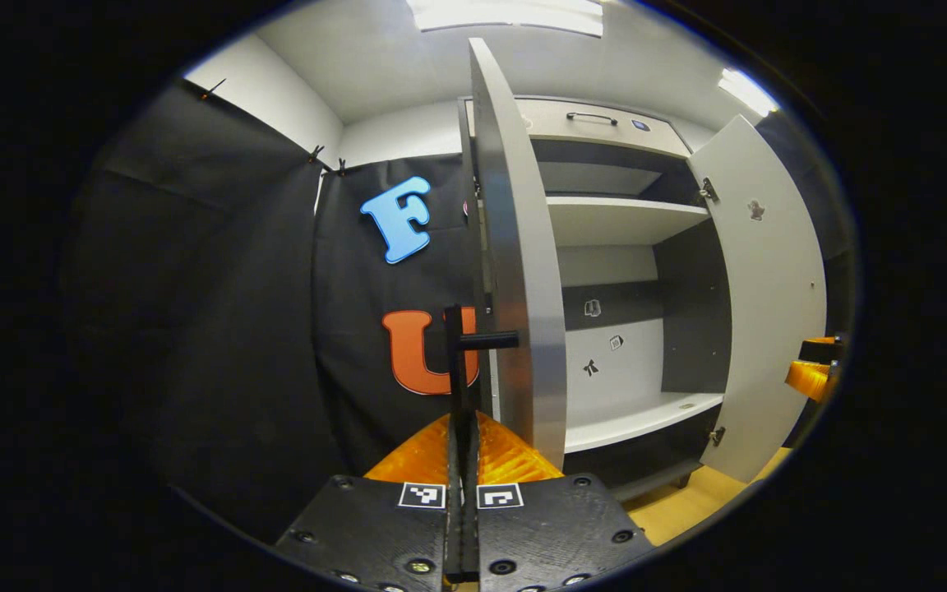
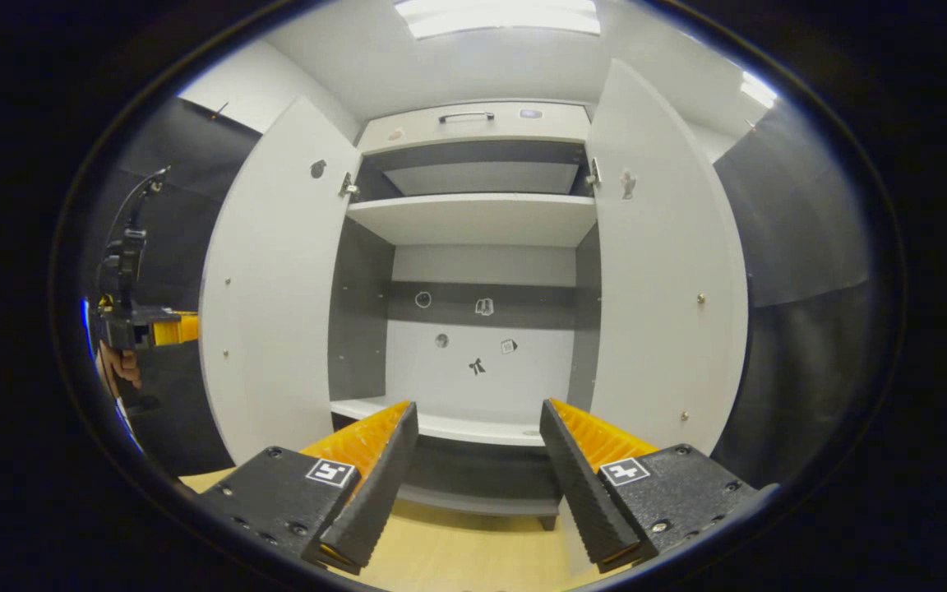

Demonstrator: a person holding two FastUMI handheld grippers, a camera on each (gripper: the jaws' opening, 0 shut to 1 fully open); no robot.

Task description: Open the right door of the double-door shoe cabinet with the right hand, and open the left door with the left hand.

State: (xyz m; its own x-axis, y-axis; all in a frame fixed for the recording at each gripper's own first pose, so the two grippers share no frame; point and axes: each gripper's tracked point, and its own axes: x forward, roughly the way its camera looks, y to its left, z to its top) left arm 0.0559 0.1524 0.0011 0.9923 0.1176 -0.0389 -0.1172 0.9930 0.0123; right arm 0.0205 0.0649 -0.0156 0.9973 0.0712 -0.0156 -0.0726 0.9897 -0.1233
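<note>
Ahead of both cameras: the double-door shoe cabinet (image 2: 482, 271) stands with its inside exposed, pale shelves and a grey back panel showing between the two swung-out doors.
Left door: the left door (image 1: 523, 271) appears edge-on in the left gripper view, turned well out from the cabinet front; in the right gripper view its pale inner face stands wide to the left of the opening.
Handle: a black bar handle (image 1: 461, 353) stands off the outer face of the left door on a short post, and it runs down between the fingers of the left gripper.
Left gripper: the left gripper (image 1: 463, 460) is clenched on that handle, its orange fingers pressed together with the bar between them. This grip is likely what keeps the door at its open angle.
Right door: the right door (image 2: 662, 271) hangs fully open on its hinges, with nothing touching it.
Right gripper: the right gripper (image 2: 478, 460) is released, its fingers spread wide and apart from everything, facing squarely into the cabinet. Judged from this, its door needs no more holding.
Person: a hand (image 2: 116, 370) grips the left gripper's body beside the left door.
Progress: both doors look open, so the task seems nearly done; letting go of the handle is what is left.
</note>
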